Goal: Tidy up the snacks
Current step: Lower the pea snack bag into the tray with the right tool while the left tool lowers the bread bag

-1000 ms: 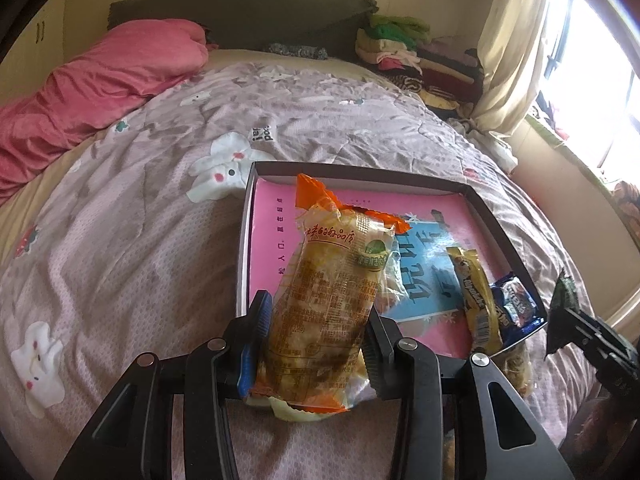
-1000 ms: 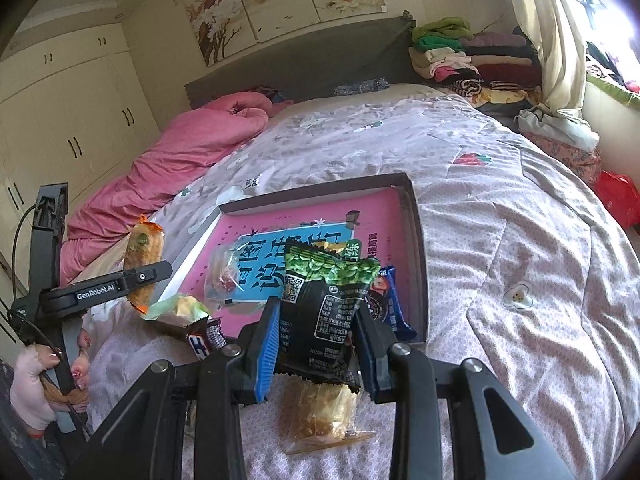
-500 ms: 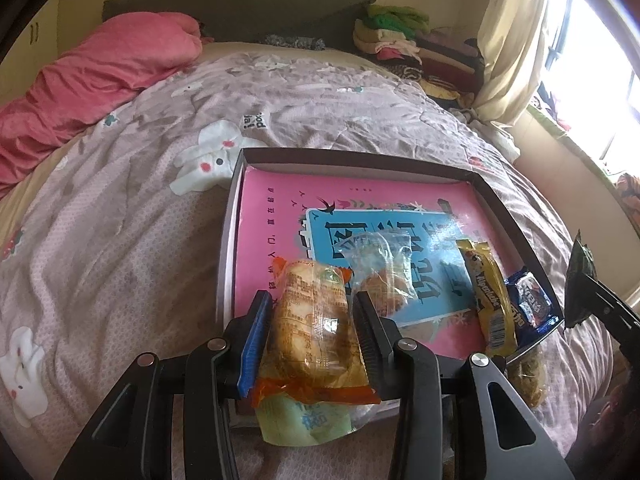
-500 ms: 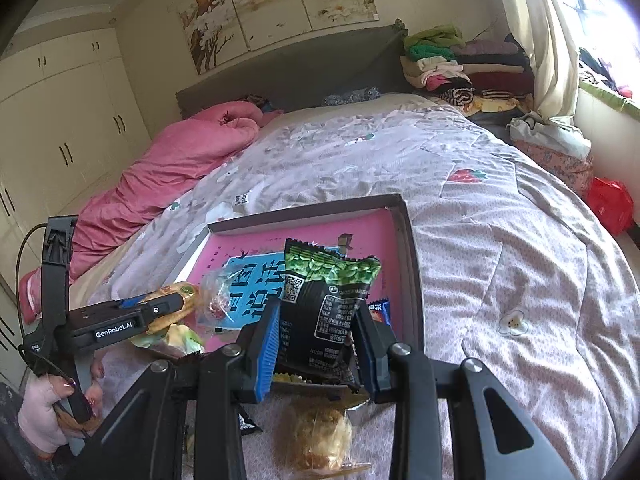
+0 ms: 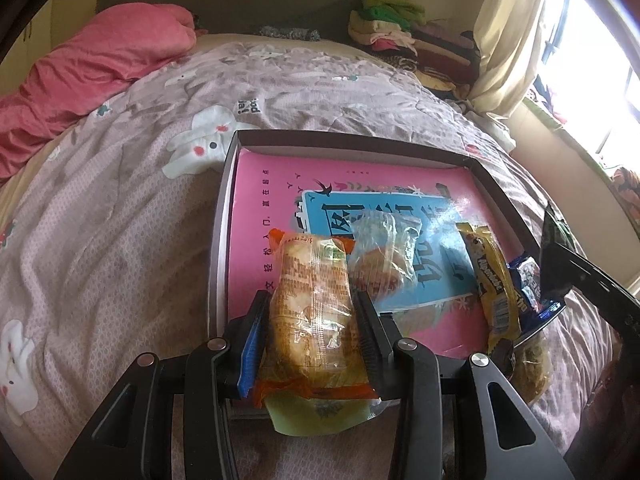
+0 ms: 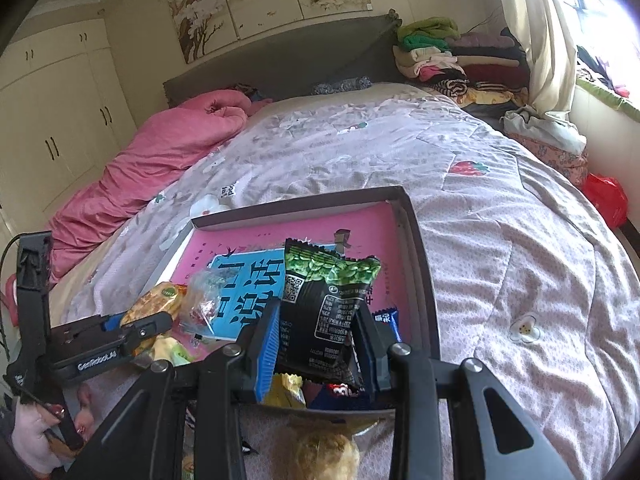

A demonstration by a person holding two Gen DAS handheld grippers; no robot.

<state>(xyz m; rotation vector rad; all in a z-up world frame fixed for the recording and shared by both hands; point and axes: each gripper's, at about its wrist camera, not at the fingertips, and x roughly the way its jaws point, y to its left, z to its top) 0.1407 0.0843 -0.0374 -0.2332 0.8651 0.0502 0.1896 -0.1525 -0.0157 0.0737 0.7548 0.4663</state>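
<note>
A shallow dark-rimmed tray (image 5: 360, 142) (image 6: 416, 240) with a pink and blue printed floor lies on the bed. My left gripper (image 5: 310, 308) is shut on an orange-ended snack pack (image 5: 310, 300), held low over the tray's near left corner. A clear wrapped pastry (image 5: 384, 256), a yellow bar (image 5: 494, 284) and a blue packet (image 5: 528, 280) lie in the tray. My right gripper (image 6: 318, 320) is shut on a black and green pea packet (image 6: 328, 304) over the tray's near right part. In the right wrist view the left gripper (image 6: 132, 332) shows at lower left with its pack.
A pale green packet (image 5: 320, 412) lies under the left gripper at the tray's near edge. A clear bag of yellow snacks (image 6: 324, 452) sits on the quilt below the right gripper. A pink duvet (image 5: 92, 64) lies far left, folded clothes (image 6: 448, 56) far right.
The left gripper has tipped its orange pack down and forward, low over the tray's near left corner. The right gripper has carried the pea packet forward over the tray.
</note>
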